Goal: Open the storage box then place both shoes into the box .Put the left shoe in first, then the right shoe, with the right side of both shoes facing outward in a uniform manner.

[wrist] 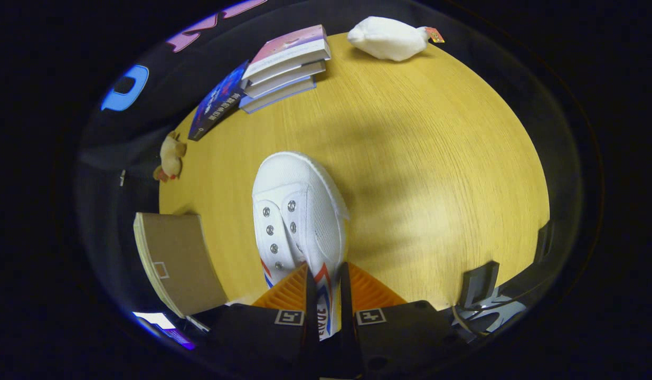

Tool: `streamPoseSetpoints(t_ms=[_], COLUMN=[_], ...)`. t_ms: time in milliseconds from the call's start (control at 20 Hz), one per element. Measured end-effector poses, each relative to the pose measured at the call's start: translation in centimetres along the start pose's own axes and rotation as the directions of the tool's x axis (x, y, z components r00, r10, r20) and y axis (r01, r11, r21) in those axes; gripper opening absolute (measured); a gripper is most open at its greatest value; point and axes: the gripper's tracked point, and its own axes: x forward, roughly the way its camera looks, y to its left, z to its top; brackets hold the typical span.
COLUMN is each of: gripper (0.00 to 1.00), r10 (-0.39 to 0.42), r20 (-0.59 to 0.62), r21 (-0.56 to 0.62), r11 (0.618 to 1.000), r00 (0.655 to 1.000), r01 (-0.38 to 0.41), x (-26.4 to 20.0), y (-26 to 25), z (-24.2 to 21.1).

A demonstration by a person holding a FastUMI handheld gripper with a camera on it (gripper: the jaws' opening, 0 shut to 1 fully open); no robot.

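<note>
Your hand-held gripper (324, 295) pinches the white shoe (299, 211) by its heel side, toe pointing ahead over the worktop (436, 158); next, carry it left toward the brown box (178, 258).

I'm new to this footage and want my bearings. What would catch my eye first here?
A white shoe stands out, its side wall pinched between the tool's orange fingers, toe pointing away over the yellow wooden table. Beyond it lie a stack of books and a white plush toy at the far edge, and a brown cardboard box sits beside the shoe.
</note>
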Motion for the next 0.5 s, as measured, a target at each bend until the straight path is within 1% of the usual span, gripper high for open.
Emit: streamPoseSetpoints(t_ms=[100, 300, 500], gripper=[0.21, 0.21, 0.21], r10=[0.058, 0.169, 0.243], r20=[0.019, 0.038, 0.03], r21=[0.001, -0.053, -0.103], r11=[0.998, 0.985, 0.966], r00=[0.998, 0.985, 0.97], r01=[-0.058, -0.166, -0.239], x=[-2.4, -7.0, -9.7], y=[3.7, 12.6, 20.9], z=[0.2, 0.4, -0.6])
